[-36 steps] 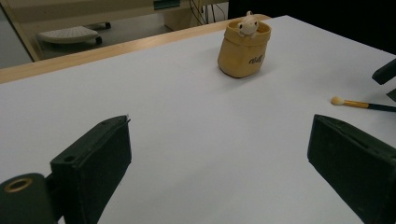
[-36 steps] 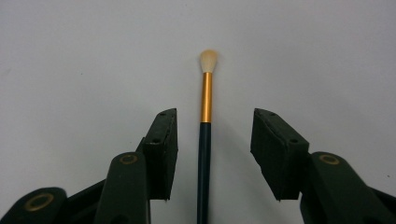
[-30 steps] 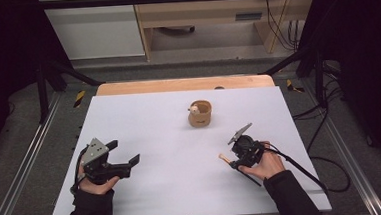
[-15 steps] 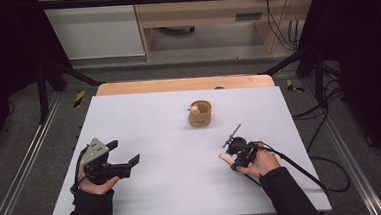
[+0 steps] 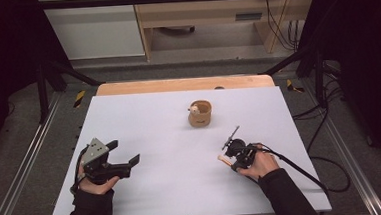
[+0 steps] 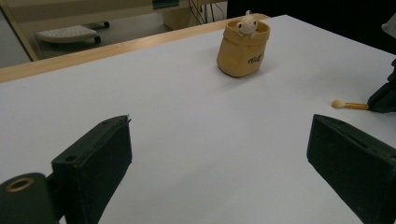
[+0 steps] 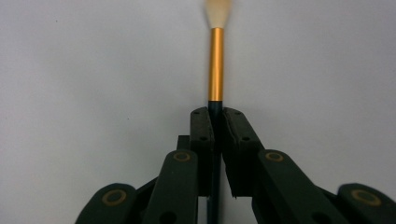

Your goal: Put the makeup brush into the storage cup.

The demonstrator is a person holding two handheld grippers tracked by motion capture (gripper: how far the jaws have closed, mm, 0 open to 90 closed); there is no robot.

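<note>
Your right gripper (image 7: 215, 122) had its fingers (image 7: 201, 140) clamped on the dark handle of the little brush (image 7: 215, 65), which stuck straight out past the tips and lay low over the white desk (image 5: 173, 188), near its right front. Brush looked like a gold metal sleeve with a pale, fluffy tip. A second ago those fingers were still apart; they'd just been closing with the handle between them. Your left gripper (image 6: 224, 158) sat wide open, holding nothing.

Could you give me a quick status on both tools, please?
Right tool just closed on makeup brush. Left tool open, empty. Plush-toy pouch stands apart, path clear.
</note>
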